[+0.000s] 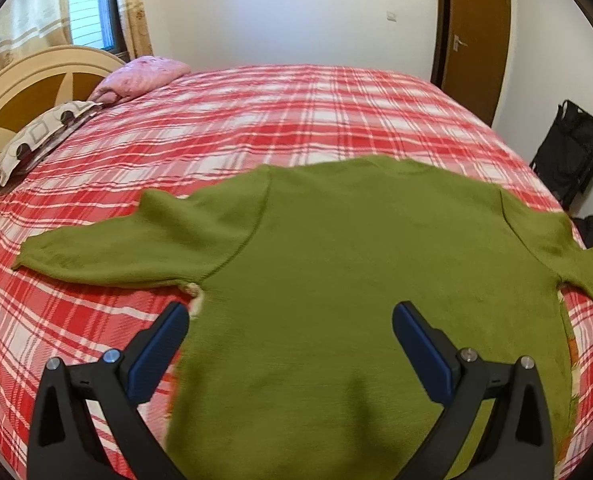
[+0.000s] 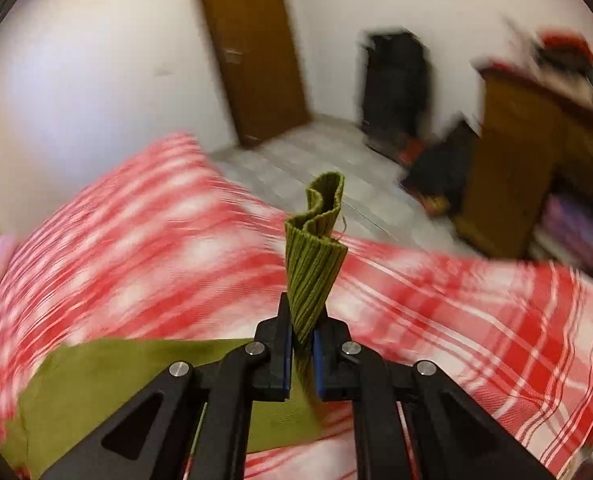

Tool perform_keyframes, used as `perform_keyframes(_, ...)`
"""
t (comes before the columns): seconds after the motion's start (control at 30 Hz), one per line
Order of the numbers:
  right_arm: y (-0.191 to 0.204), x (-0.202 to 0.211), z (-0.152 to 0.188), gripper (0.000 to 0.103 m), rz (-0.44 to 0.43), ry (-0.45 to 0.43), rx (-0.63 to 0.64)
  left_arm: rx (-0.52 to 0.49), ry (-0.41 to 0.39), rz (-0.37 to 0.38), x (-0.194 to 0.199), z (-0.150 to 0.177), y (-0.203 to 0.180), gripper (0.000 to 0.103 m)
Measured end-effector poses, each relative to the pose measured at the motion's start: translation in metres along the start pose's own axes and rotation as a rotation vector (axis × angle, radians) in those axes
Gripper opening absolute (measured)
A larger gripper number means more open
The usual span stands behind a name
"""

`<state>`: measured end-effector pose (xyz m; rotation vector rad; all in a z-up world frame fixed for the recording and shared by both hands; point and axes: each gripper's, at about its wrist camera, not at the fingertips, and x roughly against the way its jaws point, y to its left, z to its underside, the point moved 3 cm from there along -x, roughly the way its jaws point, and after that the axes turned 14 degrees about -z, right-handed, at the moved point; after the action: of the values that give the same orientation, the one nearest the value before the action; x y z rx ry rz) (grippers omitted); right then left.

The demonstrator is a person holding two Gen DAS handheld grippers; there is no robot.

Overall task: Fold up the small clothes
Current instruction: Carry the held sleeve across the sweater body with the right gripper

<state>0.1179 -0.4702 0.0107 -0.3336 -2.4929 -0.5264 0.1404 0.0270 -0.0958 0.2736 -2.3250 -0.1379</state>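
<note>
Green knit is all I have to work with: one olive sweater (image 1: 336,280) lying flat on the red-and-white plaid bed (image 1: 256,112), body spread toward me and the collar edge pointing at the far wall. My left tool (image 1: 290,322) hovers over the lower body of the sweater with its blue pads wide apart and nothing between them. My right tool (image 2: 300,344) is clamped tight on the ribbed cuff (image 2: 316,240) of the right sleeve, which stands up out of the pads in a crumpled tube; the rest of that sleeve drops away below the tool, and the right wrist view is smeared by motion.

By my reading the fold has barely begun. The left sleeve (image 1: 108,244) lies stretched out flat to the side, untouched, and the body shows no crease or doubled layer. Only the right cuff is lifted off the bed. What I judge is left: bring that sleeve across the body, do the same with the left one, then fold the body itself.

Counting: one sweater, two sleeves, one of them in my grip, two tools. At the head of the bed I see one patterned pillow (image 1: 36,140) and one pink bundle (image 1: 144,76). No second garment shows in either view.
</note>
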Motion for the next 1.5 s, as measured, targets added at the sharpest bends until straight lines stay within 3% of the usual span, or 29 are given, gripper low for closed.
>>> perform_keyframes(0.17, 0.139, 0.002, 0.018, 0.008, -0.238, 0.018, 0.163, 0.059, -0.033, -0.031, 0.004, -0.003, 0.035, 0.103)
perform_keyframes(0.3, 0.248, -0.022, 0.066, 0.008, -0.411, 0.096, 0.267, 0.107, -0.052, -0.075, 0.003, -0.003, 0.070, 0.103)
perform_keyframes(0.4, 0.315, -0.043, 0.110, 0.008, -0.472, 0.146, 0.354, 0.154, -0.050, -0.104, -0.003, -0.001, 0.096, 0.103)
perform_keyframes(0.6, 0.393, -0.091, 0.194, 0.008, -0.493, 0.240, 0.462, 0.224, -0.027, -0.144, -0.020, 0.007, 0.137, 0.103)
perform_keyframes(0.87, 0.414, -0.137, 0.249, 0.008, -0.425, 0.337, 0.479, 0.253, 0.006, -0.158, -0.041, 0.015, 0.162, 0.103)
perform_keyframes(0.93, 0.419, -0.147, 0.259, 0.013, -0.427, 0.381, 0.497, 0.243, 0.004, -0.163, -0.044, 0.016, 0.162, 0.103)
perform_keyframes(0.97, 0.422, -0.149, 0.264, 0.026, -0.474, 0.405, 0.499, 0.239, 0.006, -0.165, -0.045, 0.016, 0.161, 0.103)
perform_keyframes(1.0, 0.423, -0.149, 0.267, 0.051, -0.535, 0.418, 0.490, 0.238, 0.008, -0.165, -0.046, 0.016, 0.161, 0.103)
perform_keyframes(1.07, 0.424, -0.141, 0.266, 0.074, -0.701, 0.450, 0.417, 0.234, 0.013, -0.158, -0.047, 0.016, 0.158, 0.103)
perform_keyframes(1.13, 0.420, -0.136, 0.262, 0.074, -0.872, 0.519, 0.295, 0.226, 0.015, -0.159, -0.048, 0.015, 0.156, 0.103)
perform_keyframes(1.2, 0.409, -0.127, 0.251, 0.074, -0.956, 0.511, 0.207, 0.218, 0.017, -0.160, -0.047, 0.015, 0.154, 0.103)
perform_keyframes(1.27, 0.388, -0.115, 0.232, 0.074, -0.902, 0.409, 0.188, 0.212, 0.010, -0.165, -0.045, 0.014, 0.153, 0.103)
perform_keyframes(1.3, 0.377, -0.113, 0.224, 0.066, -0.829, 0.371, 0.218, 0.210, 0.008, -0.166, -0.045, 0.014, 0.152, 0.103)
perform_keyframes(1.33, 0.372, -0.115, 0.222, 0.052, -0.775, 0.368, 0.258, 0.205, 0.005, -0.168, -0.044, 0.014, 0.151, 0.103)
perform_keyframes(1.37, 0.369, -0.119, 0.223, 0.023, -0.735, 0.389, 0.295, 0.201, 0.004, -0.169, -0.044, 0.014, 0.150, 0.103)
perform_keyframes(1.4, 0.366, -0.123, 0.226, 0.017, -0.716, 0.415, 0.307, 0.197, 0.005, -0.170, -0.046, 0.015, 0.149, 0.103)
perform_keyframes(1.5, 0.370, -0.133, 0.248, 0.017, -0.695, 0.465, 0.319, 0.187, 0.020, -0.183, -0.049, 0.018, 0.148, 0.103)
